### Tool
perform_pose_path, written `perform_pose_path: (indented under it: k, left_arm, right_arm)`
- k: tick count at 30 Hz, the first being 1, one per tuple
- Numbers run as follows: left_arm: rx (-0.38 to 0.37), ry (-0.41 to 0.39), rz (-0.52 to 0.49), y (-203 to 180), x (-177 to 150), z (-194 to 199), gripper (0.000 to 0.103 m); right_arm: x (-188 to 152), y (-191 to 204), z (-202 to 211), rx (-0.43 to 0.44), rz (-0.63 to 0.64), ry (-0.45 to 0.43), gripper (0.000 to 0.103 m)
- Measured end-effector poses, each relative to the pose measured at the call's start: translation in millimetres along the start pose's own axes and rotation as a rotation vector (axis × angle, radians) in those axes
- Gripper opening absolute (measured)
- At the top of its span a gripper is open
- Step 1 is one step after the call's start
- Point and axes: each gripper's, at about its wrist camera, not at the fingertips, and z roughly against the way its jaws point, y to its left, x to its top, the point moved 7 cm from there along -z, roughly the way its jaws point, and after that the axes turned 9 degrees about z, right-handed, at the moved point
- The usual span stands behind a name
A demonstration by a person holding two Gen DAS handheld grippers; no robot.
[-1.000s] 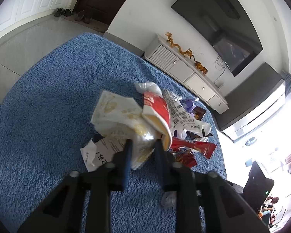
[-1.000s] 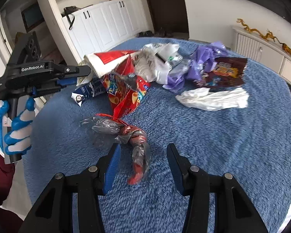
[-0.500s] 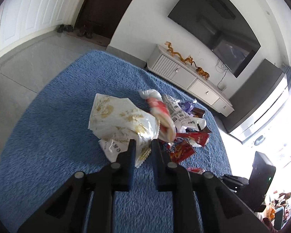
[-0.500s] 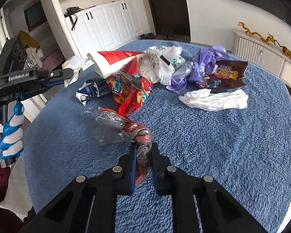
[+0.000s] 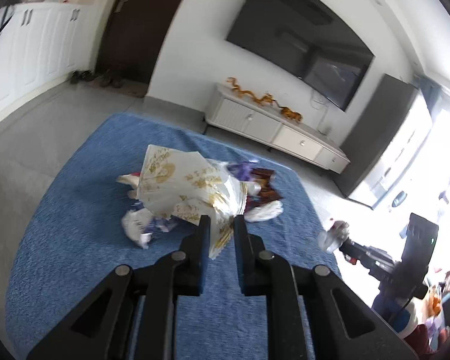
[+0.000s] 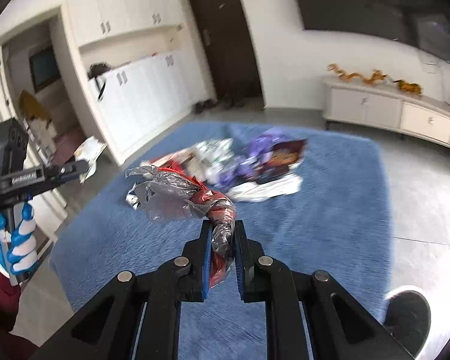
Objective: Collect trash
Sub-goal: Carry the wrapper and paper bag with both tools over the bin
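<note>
My left gripper is shut on a white wrapper with gold print and holds it above the blue rug. My right gripper is shut on a twisted red and clear plastic wrapper, also lifted off the rug. The trash pile on the rug holds a purple bag, a dark brown snack packet, white paper and a red packet. The left gripper also shows at the left of the right wrist view; the right one shows at the right of the left wrist view.
A white TV cabinet with gold dragon figures stands past the rug under a wall TV. White cupboards and a dark door line the far wall. Grey tile floor surrounds the rug. A dark shoe is at lower right.
Both grippers have risen well above the rug with their wrappers. The right gripper, open around the red and clear wrapper a second ago, closed on it and lifted it.
</note>
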Motion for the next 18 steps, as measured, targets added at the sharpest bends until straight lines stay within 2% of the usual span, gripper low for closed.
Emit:
perform_pose_path:
  k: [5, 9, 14, 18]
  left_arm:
    - [-0.052, 0.045, -0.087, -58, -13, -11, 0.014]
    - [-0.097, 0.106, -0.174, -113, -32, -34, 0.014]
    - [-0.160, 0.217, -0.300, -188, -71, -77, 0.014]
    - [-0.213, 0.318, -0.392, -244, -109, -118, 0.014]
  right_arm:
    - [-11, -48, 50, -0.096, -0.073, -0.069, 0.013]
    - [-34, -93, 90, -0.192, -0.149, -0.107, 0.013]
    - [-82, -156, 128, -0.316, -0.287, -0.123, 0.013]
    - [-131, -203, 142, -0.400, -0.403, -0.083, 0.013]
